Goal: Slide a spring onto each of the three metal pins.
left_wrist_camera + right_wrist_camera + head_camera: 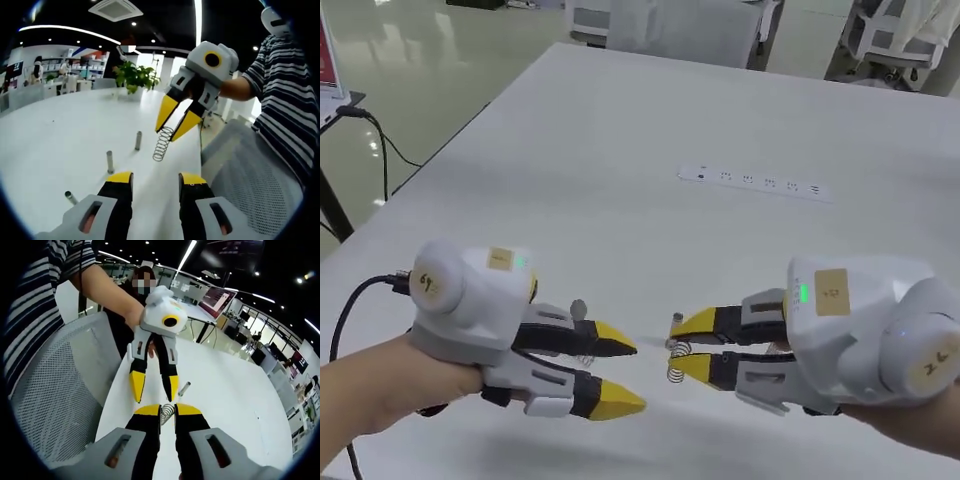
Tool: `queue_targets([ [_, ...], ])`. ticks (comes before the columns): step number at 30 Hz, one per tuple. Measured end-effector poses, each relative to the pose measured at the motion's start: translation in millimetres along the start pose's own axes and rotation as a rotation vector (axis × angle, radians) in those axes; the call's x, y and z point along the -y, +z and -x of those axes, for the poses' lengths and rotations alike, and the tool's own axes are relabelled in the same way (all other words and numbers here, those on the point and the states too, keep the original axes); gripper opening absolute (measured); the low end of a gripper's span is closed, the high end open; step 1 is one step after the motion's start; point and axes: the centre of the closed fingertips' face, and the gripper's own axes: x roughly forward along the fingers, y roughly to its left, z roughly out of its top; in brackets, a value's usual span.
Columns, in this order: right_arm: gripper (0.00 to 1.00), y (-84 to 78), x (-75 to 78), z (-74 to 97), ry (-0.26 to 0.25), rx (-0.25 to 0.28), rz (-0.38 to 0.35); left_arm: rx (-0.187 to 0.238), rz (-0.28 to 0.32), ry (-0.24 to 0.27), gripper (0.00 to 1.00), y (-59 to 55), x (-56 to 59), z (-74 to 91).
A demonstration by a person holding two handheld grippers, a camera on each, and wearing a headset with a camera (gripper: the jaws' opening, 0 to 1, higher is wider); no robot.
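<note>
My right gripper [672, 347] is shut on a small metal spring [677, 361], which hangs from its yellow tips just above the white table [650, 140]. In the right gripper view the spring [168, 413] sits pinched between the jaws. My left gripper [634, 375] faces it from the left, open and empty. The left gripper view shows the right gripper [173, 121] holding the spring [161, 144] close to three upright metal pins [138, 140] [110, 161] [70, 197]. Two pins [578, 308] [677, 320] show in the head view, one beside the right fingertips.
A white power strip [755, 183] lies farther back on the table. A black cable [355, 300] runs off the left gripper over the table's left edge. Grey mesh chairs [680, 25] stand beyond the far edge.
</note>
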Motion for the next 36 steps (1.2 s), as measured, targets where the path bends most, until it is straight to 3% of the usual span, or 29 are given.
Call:
queue_targets([
  [20,0.07,-9.2,9.0,-1.2,-0.034,-0.017,-0.016,0.023,0.067,0.092,0.50,-9.9,-16.5,31.6],
  [27,0.07,-11.7,11.7,-1.3,-0.045,-0.024,-0.017,0.038,0.095,0.164,0.58,-18.3,-29.9,52.6],
  [36,0.07,-15.9,14.7,-1.5,-0.054,-0.030,-0.033,0.078,0.122,0.250,0.80,-24.1,-43.6,75.4],
])
